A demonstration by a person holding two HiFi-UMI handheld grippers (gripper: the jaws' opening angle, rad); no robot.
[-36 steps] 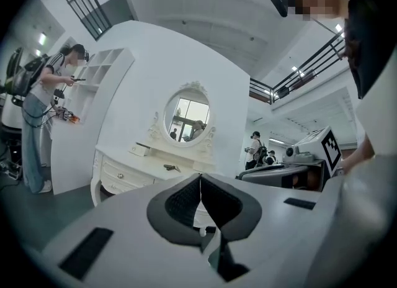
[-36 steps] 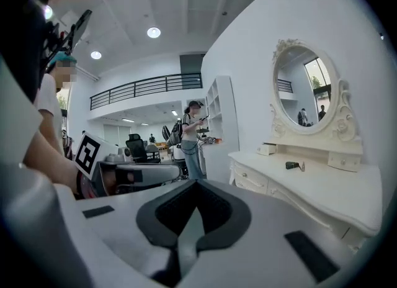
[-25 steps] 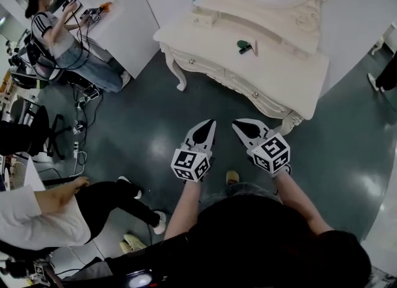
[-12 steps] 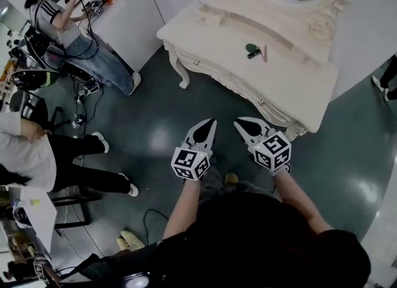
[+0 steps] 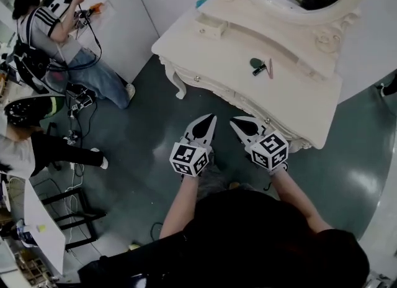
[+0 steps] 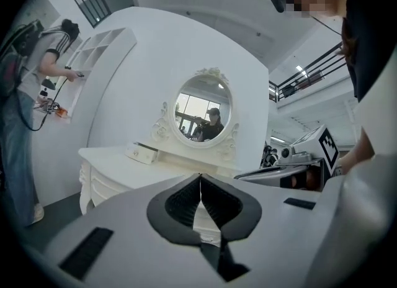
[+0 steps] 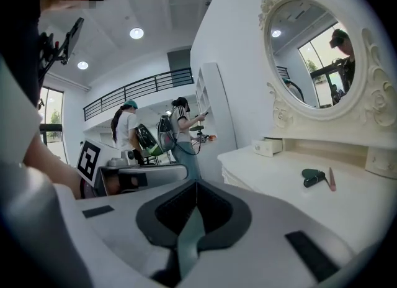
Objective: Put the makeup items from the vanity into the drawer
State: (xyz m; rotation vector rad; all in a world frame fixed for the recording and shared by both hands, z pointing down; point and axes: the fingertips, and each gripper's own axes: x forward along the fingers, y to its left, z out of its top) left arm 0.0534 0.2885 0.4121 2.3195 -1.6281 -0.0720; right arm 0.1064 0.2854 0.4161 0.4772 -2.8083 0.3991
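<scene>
On the cream vanity (image 5: 205, 48) lie a dark green compact (image 5: 255, 63), a small black tube (image 5: 260, 70) and a pink pencil (image 5: 270, 68). They also show in the right gripper view: the compact (image 7: 309, 173), the tube (image 7: 314, 182) and the pencil (image 7: 332, 179). My left gripper (image 5: 211, 118) and right gripper (image 5: 234, 121) hover side by side over the floor, just short of the vanity's front. Both are shut with nothing between the jaws, as at the left gripper (image 6: 200, 176) and the right gripper (image 7: 196, 183). The front drawers with small knobs (image 5: 196, 79) are closed.
An oval mirror (image 6: 203, 108) rises behind the vanity top, with a little drawer box (image 5: 212, 27) in front of it. A person (image 5: 56, 32) works at a white shelf wall on the left; cables (image 5: 77, 103) lie on the dark green floor (image 5: 136, 131).
Both grippers have moved together toward the vanity, which now sits closer and larger in the head view. They stay shut. The people at the left have shifted.
</scene>
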